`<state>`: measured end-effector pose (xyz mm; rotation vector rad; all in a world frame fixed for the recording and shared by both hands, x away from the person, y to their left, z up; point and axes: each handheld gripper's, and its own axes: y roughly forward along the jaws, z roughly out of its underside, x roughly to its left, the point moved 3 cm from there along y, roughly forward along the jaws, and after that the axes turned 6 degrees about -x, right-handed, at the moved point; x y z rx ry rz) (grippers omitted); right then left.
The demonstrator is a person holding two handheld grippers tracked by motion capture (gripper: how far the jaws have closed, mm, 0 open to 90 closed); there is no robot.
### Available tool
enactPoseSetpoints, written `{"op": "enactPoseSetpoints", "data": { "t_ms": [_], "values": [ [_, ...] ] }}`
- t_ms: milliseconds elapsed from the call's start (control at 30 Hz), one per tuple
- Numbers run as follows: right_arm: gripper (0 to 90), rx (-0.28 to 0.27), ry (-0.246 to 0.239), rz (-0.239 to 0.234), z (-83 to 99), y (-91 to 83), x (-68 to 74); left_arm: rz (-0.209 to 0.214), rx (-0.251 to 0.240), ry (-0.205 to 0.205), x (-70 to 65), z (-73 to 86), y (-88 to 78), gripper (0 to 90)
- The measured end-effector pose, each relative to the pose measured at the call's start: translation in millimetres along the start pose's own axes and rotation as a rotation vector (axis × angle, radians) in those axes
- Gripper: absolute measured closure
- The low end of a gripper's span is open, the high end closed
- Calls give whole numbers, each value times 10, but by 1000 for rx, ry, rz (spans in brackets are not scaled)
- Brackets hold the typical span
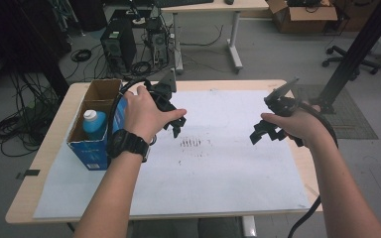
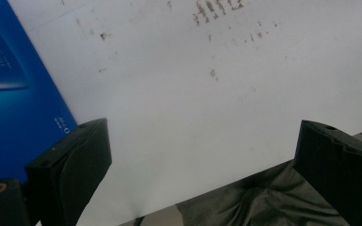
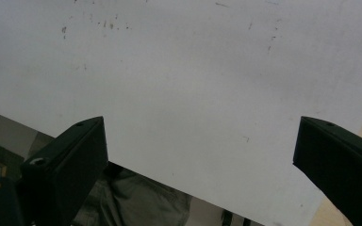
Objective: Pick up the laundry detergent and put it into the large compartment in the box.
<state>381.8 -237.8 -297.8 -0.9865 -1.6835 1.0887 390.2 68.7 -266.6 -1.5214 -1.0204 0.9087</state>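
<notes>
Jaws of left gripper (image 1: pixel 176 128) and right gripper (image 1: pixel 264 133) released, apparently above white paper (image 1: pixel 218 168).

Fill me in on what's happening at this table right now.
A person holds a two-jaw gripper in each hand above a white paper sheet that covers the table. The left gripper hangs beside a blue box with its jaws wide apart and nothing between them. A white-capped bottle stands inside that open box. The right gripper hovers over bare paper, also open and empty. Neither gripper touches anything.
</notes>
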Motion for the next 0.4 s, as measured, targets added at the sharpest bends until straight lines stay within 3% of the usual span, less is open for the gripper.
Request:
{"op": "enactPoseSetpoints", "data": {
  "t_ms": [400],
  "values": [
    [38, -1, 3, 1, 25, -7, -7, 3, -7, 4, -12, 12, -7, 51]
  ]
}}
